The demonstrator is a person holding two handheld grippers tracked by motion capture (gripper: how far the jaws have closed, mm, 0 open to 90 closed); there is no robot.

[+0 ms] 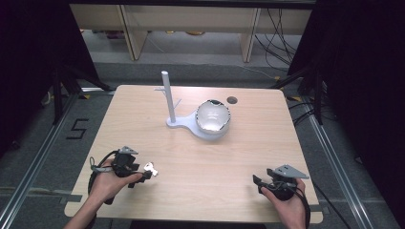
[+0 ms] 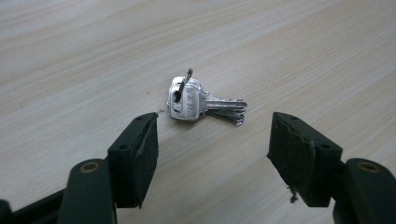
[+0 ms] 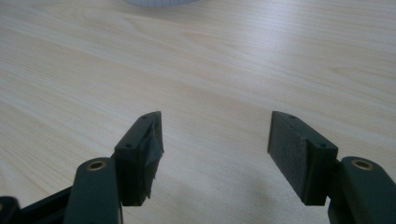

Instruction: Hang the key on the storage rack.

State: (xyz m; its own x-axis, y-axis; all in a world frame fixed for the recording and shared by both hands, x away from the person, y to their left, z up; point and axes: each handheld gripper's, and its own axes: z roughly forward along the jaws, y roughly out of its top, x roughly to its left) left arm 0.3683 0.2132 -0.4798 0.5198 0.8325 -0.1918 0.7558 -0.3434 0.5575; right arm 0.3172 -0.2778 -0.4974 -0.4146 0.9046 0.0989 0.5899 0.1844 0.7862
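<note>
Table [image 1: 200, 157]: light wood top, seen from above; a small dark round hole [image 1: 232, 100] sits near its far edge, right of centre.

Keys [image 2: 198, 103]: a small bunch of silver keys on a ring, lying flat on the table near the front left. In the left gripper view they lie just ahead of the gap between the two jaws, touching neither. In the high view the bunch [image 1: 151, 167] shows at the tip of the left gripper.

Left gripper [image 2: 212, 140]: held in the person's left hand [image 1: 107, 183] at the front left of the table, pointing right and slightly away. Its jaws stand wide apart with nothing between them; the keys are beyond the tips.

Right gripper [image 3: 215, 135]: held in the person's right hand [image 1: 289, 202] at the front right of the table, low over bare wood. Its jaws are spread wide and hold nothing. The pad on one jaw looks frayed at its edge.

Stand [image 1: 174, 121]: a white base in the middle of the far half of the table, with a thin upright post [image 1: 167, 95] that carries short side pegs.

Bowl [image 1: 213, 116]: a round, shiny dish on the right part of the white base, tilted toward the camera; what is inside it cannot be made out.

Distance: both grippers are well apart from the stand and from each other.
</note>
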